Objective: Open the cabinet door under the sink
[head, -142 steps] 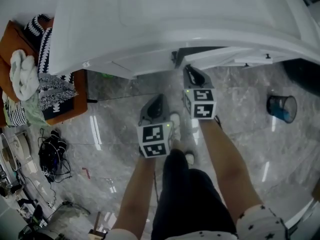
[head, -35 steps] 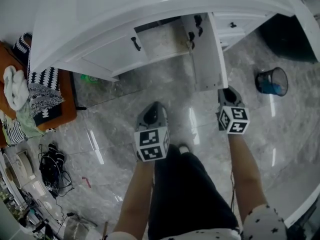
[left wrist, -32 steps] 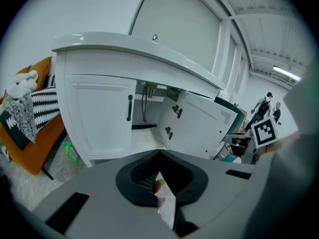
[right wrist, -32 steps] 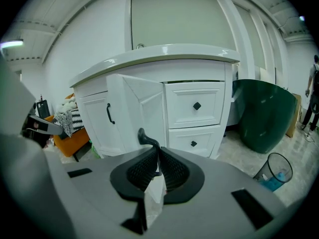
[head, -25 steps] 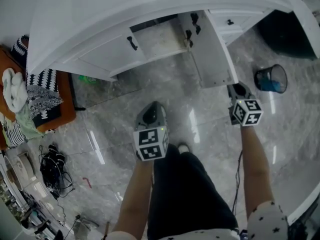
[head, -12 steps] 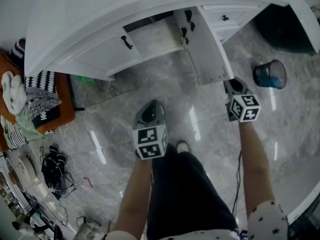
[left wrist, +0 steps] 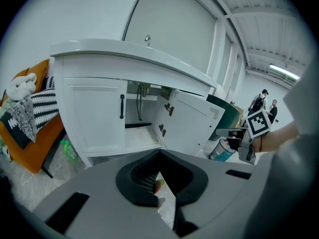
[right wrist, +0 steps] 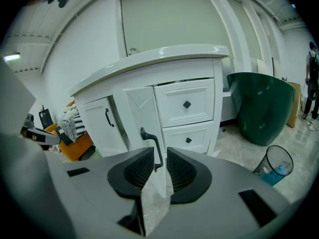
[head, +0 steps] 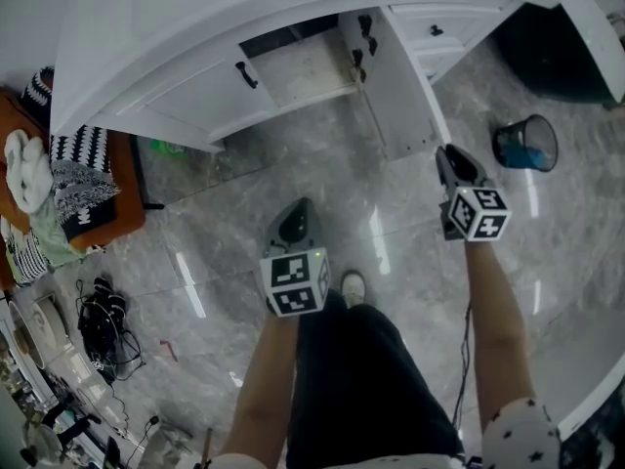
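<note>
White vanity cabinet under the sink top, and from where I'm standing the job looks basically done. The right-hand cabinet door is swung out wide, standing nearly square to the front, so you can see the bare shelf inside and a bit of pipe at the back. The other door next to it is closed, dark handle and all.

The right gripper is right at the free edge of the open door. Its jaws have just been opening: in the right gripper view they stand partway apart with the door's dark handle between them, and as far as I can see the pads aren't pressing on it any more. So I'd call this the letting-go step at the end of the pull.

The left gripper is closed tight with nothing in it, hanging over the marble floor well short of the cabinet. It isn't doing anything here.

My guess for the next move is to back the right gripper straight off along the handle so neither jaw snags it and drags the door back in. If it needs to go wider, a nudge on the door edge would do. There's a little bin on the floor off to that side, so I'd watch the elbow room.
</note>
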Demonstrator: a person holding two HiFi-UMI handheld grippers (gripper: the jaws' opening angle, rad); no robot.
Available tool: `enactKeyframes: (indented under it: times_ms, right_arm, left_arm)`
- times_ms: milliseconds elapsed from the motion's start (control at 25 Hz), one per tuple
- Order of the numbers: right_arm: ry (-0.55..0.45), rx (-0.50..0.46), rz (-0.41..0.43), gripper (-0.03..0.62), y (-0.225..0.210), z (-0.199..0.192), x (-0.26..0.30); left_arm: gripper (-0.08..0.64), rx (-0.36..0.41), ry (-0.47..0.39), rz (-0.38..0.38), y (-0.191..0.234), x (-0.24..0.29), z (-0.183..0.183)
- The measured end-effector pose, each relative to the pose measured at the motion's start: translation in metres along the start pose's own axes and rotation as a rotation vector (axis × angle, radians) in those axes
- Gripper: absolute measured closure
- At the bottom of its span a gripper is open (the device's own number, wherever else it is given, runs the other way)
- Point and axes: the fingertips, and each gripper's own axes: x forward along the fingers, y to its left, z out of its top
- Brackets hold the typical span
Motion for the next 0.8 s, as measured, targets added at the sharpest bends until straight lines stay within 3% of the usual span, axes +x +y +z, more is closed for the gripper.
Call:
enactKeyframes:
  times_ms: [440, 800]
  right_arm:
    - [-0.029, -0.059, -0.009, 0.525, 0.04, 0.001, -0.038]
    - [-0.065, -0.035, 0.02, 0.553, 0.092, 0.017, -0.047]
  left_arm:
    - [0.558, 0.004, 0.014, 0.01, -0.004, -0.004, -0.007]
    - [0.558, -0.007, -0.018, 0.018, 0.01, 0.013, 0.007]
